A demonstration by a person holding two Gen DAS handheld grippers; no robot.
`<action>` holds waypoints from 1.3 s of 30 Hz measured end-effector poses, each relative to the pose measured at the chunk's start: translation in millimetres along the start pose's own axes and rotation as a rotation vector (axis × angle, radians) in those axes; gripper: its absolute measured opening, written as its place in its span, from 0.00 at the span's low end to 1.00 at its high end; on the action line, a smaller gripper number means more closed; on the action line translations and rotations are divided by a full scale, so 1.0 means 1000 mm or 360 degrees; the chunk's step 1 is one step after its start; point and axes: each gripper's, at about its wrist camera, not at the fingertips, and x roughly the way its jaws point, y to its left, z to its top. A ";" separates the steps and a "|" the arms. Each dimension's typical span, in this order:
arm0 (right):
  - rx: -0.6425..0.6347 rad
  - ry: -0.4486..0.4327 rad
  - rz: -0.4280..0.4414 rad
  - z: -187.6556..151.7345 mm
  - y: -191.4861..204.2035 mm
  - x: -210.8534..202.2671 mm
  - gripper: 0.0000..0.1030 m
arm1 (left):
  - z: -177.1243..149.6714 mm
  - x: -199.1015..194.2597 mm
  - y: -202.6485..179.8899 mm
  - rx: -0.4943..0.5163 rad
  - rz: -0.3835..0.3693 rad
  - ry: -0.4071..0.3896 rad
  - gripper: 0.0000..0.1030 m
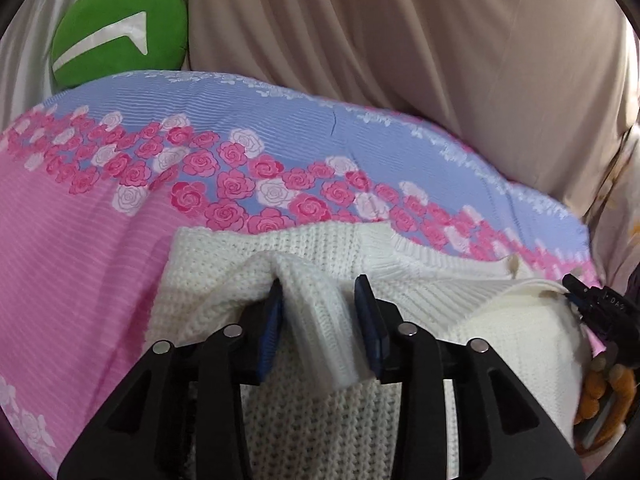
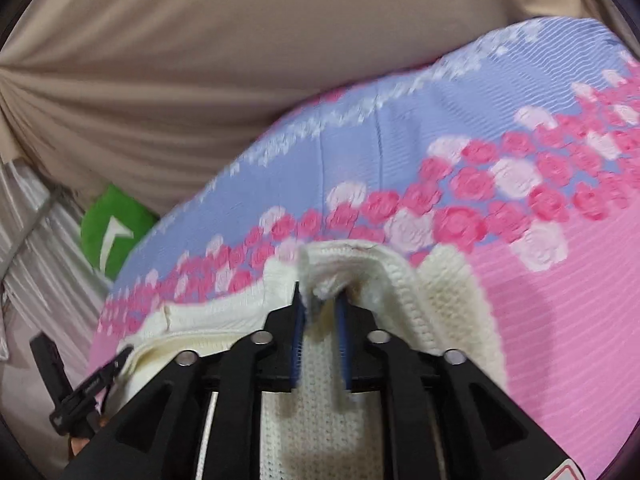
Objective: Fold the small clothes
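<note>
white knit garment pinched at two spots on the rose-print bed cover

a cream-white knit garment (image 1: pixel 328 264) lies on a bed cover (image 1: pixel 80 248) printed in pink and periwinkle blue with a band of pink and white roses. the garment sits at the near edge of the cover, its far hem just reaching the rose band. the knit is chunky and open, with a waffle-like body, a finer ribbed strip along one edge, and a small tan button on that strip. it is rumpled, not flat: folds rise where the claws meet it.

the left gripper (image 1: pixel 320 300) stands partly open, its blue-padded fingers (image 1: pixel 370 320) apart with a raised ridge of knit between them; one pad touches the cloth, but i cannot tell whether the fold is truly clamped.

the right gripper (image 2: pixel 320 304) has its blue pads nearly together, closed on a bunched fold of the same garment (image 2: pixel 360 264), which curls up over the fingertips. this view is blurred.

beyond the far edge of the cover hangs a beige curtain (image 1: pixel 400 40), and a green cushion (image 1: pixel 120 32) with a white mark sits at the far left corner, by silvery satin fabric (image 2: pixel 40 248).
</note>
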 end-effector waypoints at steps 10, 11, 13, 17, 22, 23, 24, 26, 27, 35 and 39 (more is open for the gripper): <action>-0.0451 0.0165 0.0336 -0.084 0.095 -0.070 0.49 | -0.046 -0.105 -0.052 0.0173 -0.0039 -0.0158 0.44; -0.0530 0.0274 0.0393 -0.108 0.112 -0.064 0.49 | -0.056 -0.100 -0.061 0.0215 -0.0042 -0.0084 0.44; -0.0616 0.0439 0.0429 -0.140 0.126 -0.053 0.49 | -0.072 -0.083 -0.068 0.0265 -0.0020 0.0043 0.44; -0.0638 0.0567 0.0301 -0.161 0.109 -0.047 0.40 | -0.089 -0.076 -0.047 0.0219 0.0035 0.0123 0.44; -0.0365 0.0496 0.0116 -0.140 0.030 -0.083 0.27 | -0.100 -0.094 0.000 0.0129 0.0196 0.0126 0.41; -0.0319 0.0467 0.0073 -0.137 0.016 -0.092 0.25 | -0.105 -0.097 0.012 0.0096 0.0168 0.0141 0.36; -0.0279 0.0431 0.0014 -0.131 0.002 -0.101 0.24 | -0.108 -0.102 0.019 0.0089 0.0161 0.0128 0.29; -0.0222 0.0360 -0.0106 -0.124 -0.021 -0.120 0.24 | -0.111 -0.113 0.025 0.0086 0.0172 0.0119 0.25; -0.0202 0.0337 -0.0146 -0.123 -0.029 -0.124 0.24 | -0.111 -0.118 0.027 0.0073 0.0170 0.0111 0.26; -0.0327 0.0047 -0.0127 -0.043 0.010 -0.118 0.59 | -0.032 -0.130 -0.008 0.0125 -0.0027 -0.0129 0.68; -0.0309 0.0071 -0.0054 -0.002 0.027 -0.062 0.66 | 0.016 -0.067 -0.023 0.0116 -0.0004 -0.0059 0.71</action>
